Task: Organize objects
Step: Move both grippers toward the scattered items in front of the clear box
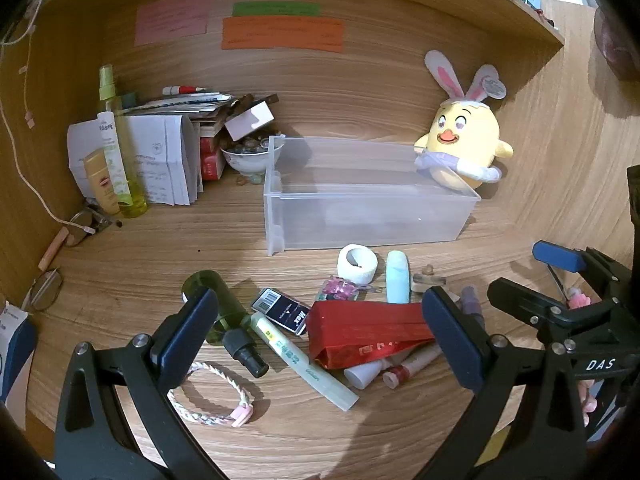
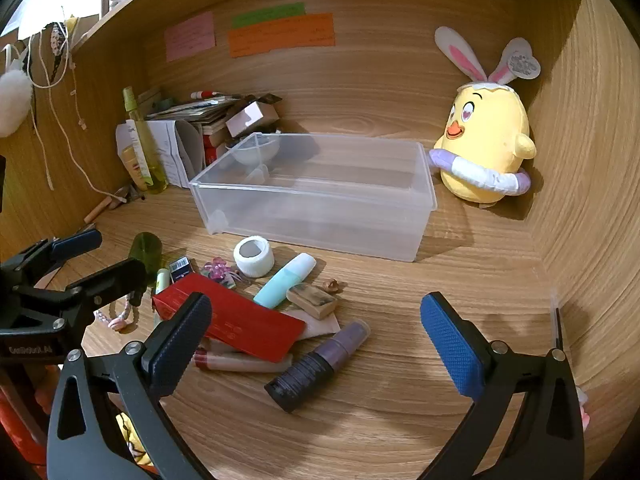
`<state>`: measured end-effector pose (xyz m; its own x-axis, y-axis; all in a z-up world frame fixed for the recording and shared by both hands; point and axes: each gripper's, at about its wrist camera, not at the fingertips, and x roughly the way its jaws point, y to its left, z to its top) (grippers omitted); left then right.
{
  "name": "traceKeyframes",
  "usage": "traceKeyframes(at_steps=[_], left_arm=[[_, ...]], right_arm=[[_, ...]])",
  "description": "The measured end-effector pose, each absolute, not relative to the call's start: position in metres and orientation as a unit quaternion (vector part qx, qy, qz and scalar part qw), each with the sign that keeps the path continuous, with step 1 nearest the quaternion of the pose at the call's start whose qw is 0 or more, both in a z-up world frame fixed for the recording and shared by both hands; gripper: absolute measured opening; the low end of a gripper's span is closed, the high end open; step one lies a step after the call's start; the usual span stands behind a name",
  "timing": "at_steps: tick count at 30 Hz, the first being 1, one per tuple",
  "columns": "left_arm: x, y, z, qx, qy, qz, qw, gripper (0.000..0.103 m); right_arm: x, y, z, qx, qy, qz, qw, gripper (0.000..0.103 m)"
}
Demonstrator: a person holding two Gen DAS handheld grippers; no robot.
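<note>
A clear plastic bin [image 1: 372,216] [image 2: 320,216] stands empty on the wooden desk. In front of it lies a heap: red packet [image 1: 368,332] [image 2: 240,322], white tape roll [image 1: 357,264] [image 2: 253,257], light blue tube [image 1: 398,276] [image 2: 286,280], green spray bottle [image 1: 224,312], pale green tube [image 1: 304,364], black Max box [image 1: 282,311], braided bracelet [image 1: 212,396], dark purple bottle [image 2: 320,360]. My left gripper [image 1: 320,340] is open above the heap. My right gripper [image 2: 316,344] is open over the purple bottle; it also shows in the left wrist view [image 1: 520,280].
A yellow plush chick [image 1: 464,140] [image 2: 486,148] sits right of the bin. Papers, bottles and a bowl of stones [image 1: 248,156] crowd the back left corner. Glasses [image 1: 46,290] and a cable lie at the left. Wooden walls enclose the desk.
</note>
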<state>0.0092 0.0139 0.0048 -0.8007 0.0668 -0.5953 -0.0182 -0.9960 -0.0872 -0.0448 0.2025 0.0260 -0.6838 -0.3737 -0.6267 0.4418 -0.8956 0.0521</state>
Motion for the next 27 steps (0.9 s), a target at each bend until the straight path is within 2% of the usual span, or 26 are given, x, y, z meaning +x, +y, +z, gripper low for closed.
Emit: traceKeyframes(at_steps=[27], left_arm=[[0.0052, 0.0167, 0.0021, -0.314, -0.039, 0.948, 0.032, 0.103]], right_arm=[[-0.0447, 0.2053, 0.0230, 0.331, 0.050, -0.916, 0.222, 0.103]])
